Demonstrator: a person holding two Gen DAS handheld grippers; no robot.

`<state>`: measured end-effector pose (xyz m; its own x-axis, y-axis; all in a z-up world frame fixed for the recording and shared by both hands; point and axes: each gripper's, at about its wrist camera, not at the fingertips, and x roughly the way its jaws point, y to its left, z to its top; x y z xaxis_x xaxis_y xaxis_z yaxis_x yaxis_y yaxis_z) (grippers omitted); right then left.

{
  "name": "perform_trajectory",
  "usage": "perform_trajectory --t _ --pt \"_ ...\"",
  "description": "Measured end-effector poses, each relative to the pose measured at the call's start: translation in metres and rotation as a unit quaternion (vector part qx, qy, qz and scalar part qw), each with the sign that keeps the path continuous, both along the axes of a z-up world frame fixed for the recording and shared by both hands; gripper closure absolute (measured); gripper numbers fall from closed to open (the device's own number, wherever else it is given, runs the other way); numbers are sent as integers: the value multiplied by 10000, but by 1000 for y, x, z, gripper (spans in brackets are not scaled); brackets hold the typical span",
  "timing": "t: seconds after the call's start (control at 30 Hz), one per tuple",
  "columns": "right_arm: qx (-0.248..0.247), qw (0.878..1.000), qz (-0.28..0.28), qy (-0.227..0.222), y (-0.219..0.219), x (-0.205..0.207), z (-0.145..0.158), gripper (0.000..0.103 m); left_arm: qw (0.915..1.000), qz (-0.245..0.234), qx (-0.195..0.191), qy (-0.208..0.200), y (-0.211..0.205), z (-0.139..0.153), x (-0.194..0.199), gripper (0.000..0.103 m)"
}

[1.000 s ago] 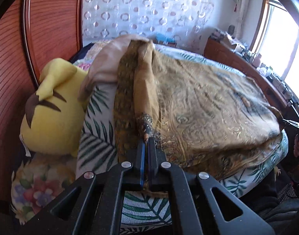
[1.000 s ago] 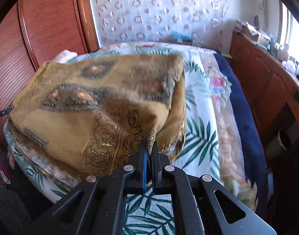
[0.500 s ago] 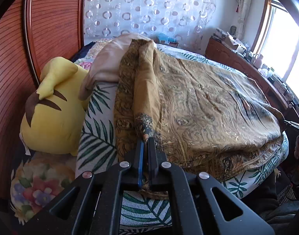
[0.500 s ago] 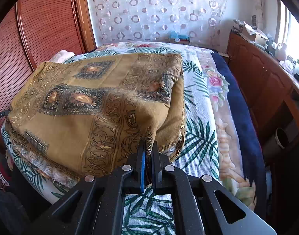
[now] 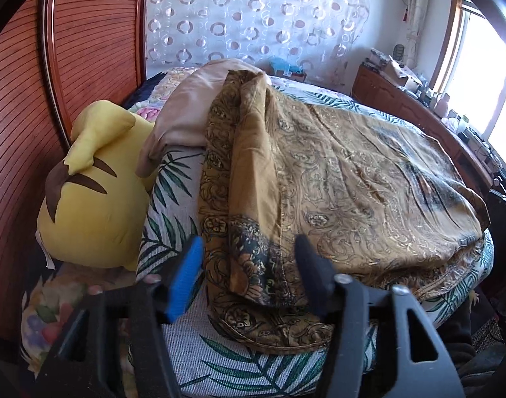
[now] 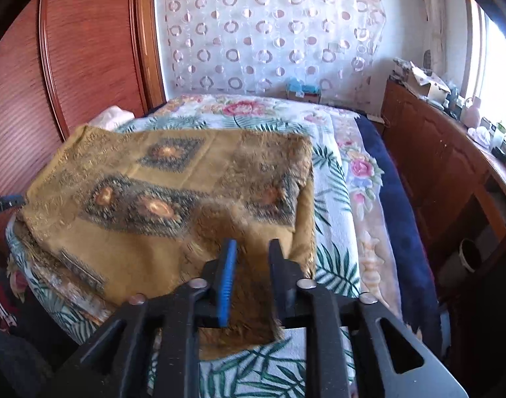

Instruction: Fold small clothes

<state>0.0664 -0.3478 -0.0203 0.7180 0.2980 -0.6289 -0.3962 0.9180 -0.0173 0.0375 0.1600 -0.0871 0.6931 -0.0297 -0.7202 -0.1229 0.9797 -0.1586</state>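
Both grippers' jaws just opened off the gold cloth (image 5: 352,172); only left cam shows yellow plush (image 5: 93,199).

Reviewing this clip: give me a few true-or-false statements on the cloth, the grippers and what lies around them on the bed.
1. The left gripper is clamped on the brown patterned cloth. False: its fingers have just been opening and stand apart, with the cloth's corner lying loose between them.
2. A yellow plush toy lies left of the cloth in the left wrist view. True.
3. The right gripper is open. True: its fingers have just been opening, cloth under the gap.
4. The cloth lies on a bare wooden floor. False: it lies on a bed cover with a palm-leaf print.
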Motion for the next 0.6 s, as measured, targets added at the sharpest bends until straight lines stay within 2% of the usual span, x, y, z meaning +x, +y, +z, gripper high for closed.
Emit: perform_trajectory --t 0.03,0.1,0.27,0.6 --pt "44 10000 16 -30 1 -1 2 65 10000 4 -7 -1 0 -1 0 28" --pt "134 9999 47 -99 4 -2 6 60 10000 16 -7 13 1 -2 2 23" --pt "211 9994 237 -113 21 -4 4 56 9999 42 2 167 2 -9 5 23" --pt "21 9966 751 329 72 6 -45 56 9997 70 22 248 0 -17 6 23"
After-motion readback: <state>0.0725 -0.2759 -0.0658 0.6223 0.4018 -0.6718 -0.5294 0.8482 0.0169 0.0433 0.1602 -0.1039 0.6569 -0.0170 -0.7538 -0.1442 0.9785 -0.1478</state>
